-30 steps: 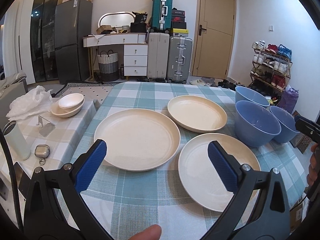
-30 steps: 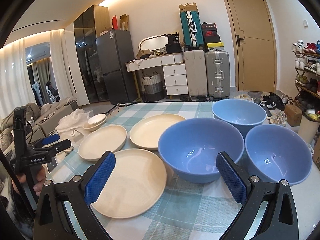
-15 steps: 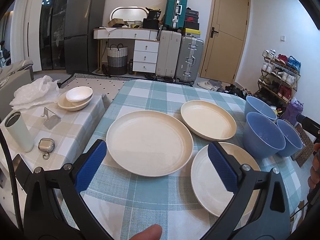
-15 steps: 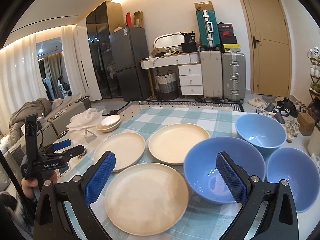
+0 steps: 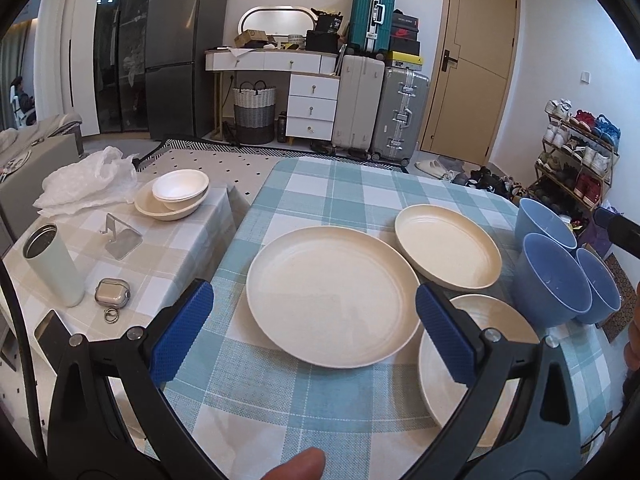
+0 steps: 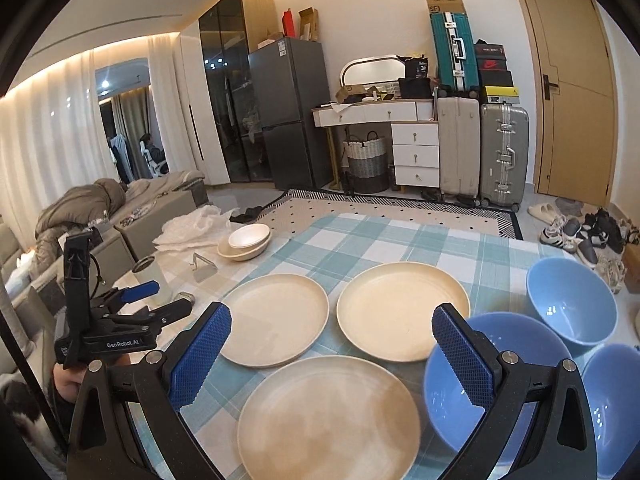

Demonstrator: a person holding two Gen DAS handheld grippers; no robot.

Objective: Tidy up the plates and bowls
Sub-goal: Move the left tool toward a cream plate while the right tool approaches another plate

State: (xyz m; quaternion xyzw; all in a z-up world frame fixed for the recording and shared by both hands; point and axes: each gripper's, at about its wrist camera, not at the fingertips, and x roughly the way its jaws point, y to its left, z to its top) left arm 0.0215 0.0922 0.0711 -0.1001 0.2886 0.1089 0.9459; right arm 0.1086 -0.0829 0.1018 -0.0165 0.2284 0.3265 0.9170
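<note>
Left gripper (image 5: pixel 314 330) gapes wide, empty, above the largest cream plate (image 5: pixel 332 296); 3 blue bowls (image 5: pixel 552 276) stand right of that plate. Right gripper (image 6: pixel 332 354) gapes wide, empty, above the nearest plate (image 6: pixel 328 416), bowls beside it.

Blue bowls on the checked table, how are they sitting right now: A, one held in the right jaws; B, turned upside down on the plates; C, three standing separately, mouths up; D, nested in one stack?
C: three blue bowls stand apart, mouths up, on the checked table, none stacked or held.
</note>
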